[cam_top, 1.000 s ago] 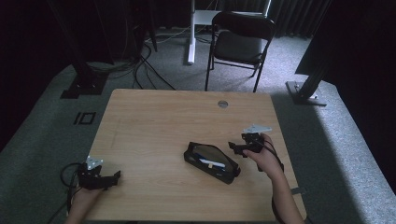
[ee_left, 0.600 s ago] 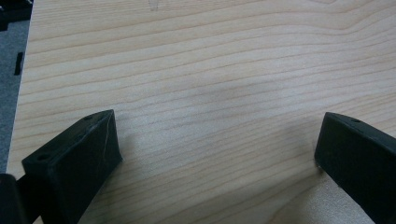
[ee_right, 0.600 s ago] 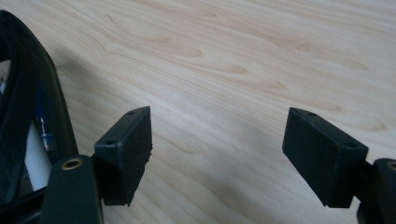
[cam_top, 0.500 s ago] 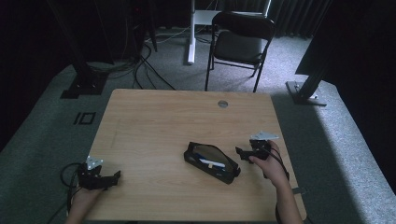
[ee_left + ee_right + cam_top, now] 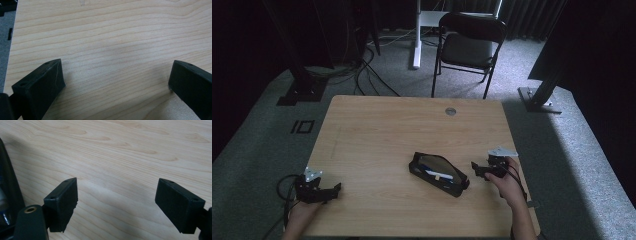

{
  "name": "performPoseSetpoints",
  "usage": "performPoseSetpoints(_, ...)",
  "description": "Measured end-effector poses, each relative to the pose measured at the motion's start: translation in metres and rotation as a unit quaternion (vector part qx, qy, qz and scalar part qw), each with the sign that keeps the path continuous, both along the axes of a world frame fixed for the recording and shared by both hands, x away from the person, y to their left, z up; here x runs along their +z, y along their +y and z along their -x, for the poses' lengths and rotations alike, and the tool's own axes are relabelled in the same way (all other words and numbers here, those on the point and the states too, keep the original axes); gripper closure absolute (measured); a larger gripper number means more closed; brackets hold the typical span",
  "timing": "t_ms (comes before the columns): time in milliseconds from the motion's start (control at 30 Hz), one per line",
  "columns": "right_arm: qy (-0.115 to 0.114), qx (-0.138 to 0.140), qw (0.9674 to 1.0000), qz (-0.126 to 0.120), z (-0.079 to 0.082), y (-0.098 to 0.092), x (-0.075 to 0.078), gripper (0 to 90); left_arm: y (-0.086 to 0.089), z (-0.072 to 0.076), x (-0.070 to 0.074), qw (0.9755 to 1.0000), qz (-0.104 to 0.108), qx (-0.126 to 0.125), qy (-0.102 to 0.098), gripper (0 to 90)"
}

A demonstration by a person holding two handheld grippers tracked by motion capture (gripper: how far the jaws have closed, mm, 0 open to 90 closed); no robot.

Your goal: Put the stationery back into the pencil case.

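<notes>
- Pale wood counter [image 5: 377, 135] carries one thing that matters to you: a black pencil case [image 5: 438, 173], lying open just right of centre, nearer your edge than the far one.
- Its long axis runs on a slant, from the upper left down to the lower right as the high view shows it, with the lower right end pointing toward your right hand.
- Your right gripper [image 5: 479, 169] sits just beside that end, near it but not touching. From the right gripper view the case's dark edge [image 5: 7, 195] lies off to the left of the fingers [image 5: 62, 200], not between them.
- Those fingers have just been opening; they stand wide apart over bare wood and hold nothing.
- Your left gripper [image 5: 331, 189] rests well apart from the case, near the counter's left front corner. Its fingers [image 5: 40, 85] are also spread wide and empty.
- Judging by this, the right hand is much the nearer one, and any reach for the case would go leftward from it, across the short end.
</notes>
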State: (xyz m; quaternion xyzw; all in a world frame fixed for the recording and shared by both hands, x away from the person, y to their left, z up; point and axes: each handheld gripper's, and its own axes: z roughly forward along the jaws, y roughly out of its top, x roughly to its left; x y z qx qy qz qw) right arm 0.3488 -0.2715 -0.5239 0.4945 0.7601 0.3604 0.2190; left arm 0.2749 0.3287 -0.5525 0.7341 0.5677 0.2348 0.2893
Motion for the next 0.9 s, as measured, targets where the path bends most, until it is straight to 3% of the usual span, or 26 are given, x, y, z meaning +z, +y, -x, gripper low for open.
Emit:
performPoseSetpoints(600,0.003,-0.039,0.9992,-0.006,0.029,-0.016,-0.012,16.0,0.000,0.000,0.000,1.0000,-0.001,0.000,0.000,0.3)
performPoseSetpoints(900,0.004,-0.089,0.9960,-0.003,0.042,-0.024,-0.020,13.1,0.000,0.000,0.000,1.0000,0.000,0.000,0.000,0.3)
